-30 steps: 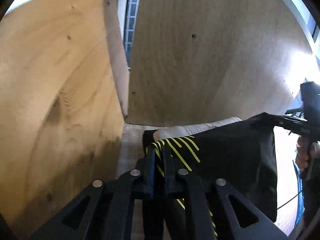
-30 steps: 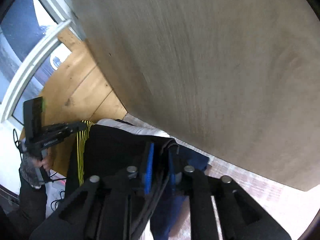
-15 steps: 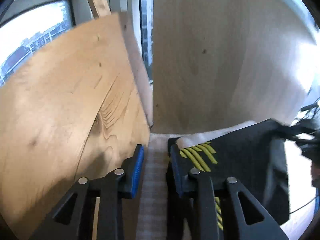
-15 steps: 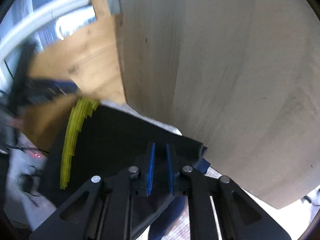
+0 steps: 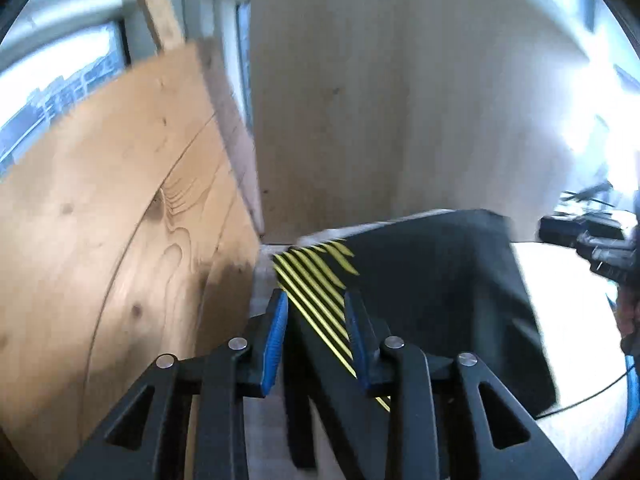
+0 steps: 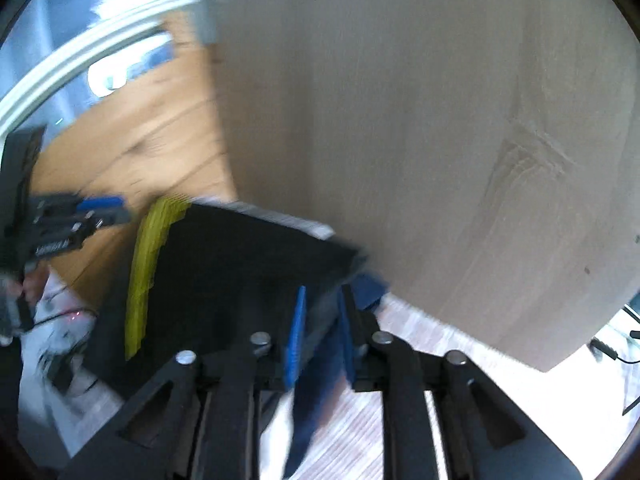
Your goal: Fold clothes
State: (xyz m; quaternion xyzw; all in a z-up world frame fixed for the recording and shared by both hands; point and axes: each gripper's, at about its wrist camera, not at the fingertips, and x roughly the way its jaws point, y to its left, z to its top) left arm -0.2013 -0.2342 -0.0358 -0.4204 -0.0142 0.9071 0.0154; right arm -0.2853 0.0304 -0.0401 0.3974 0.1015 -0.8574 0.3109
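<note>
A black garment with yellow stripes (image 5: 420,280) lies folded on top of a stack of folded clothes against the wooden boards. My left gripper (image 5: 316,304) is open, its blue pads on either side of the striped corner without pinching it. In the right wrist view the same garment (image 6: 240,264) fills the lower left. My right gripper (image 6: 320,300) is open, with the garment's right edge between its pads. A blue cloth (image 6: 368,288) shows beneath that edge. Each gripper shows in the other's view: the right gripper (image 5: 588,236), the left gripper (image 6: 80,212).
A light wooden board (image 5: 380,100) stands upright behind the stack, and an orange-brown board (image 5: 120,220) stands at its left. A pale striped surface (image 6: 420,360) lies under the clothes. Windows (image 5: 60,80) are at the far left. Cables (image 6: 616,352) lie at the right.
Both grippers have opened and let go of the black garment, which now rests on the stack. Both have drawn back a little and tilted upward.
</note>
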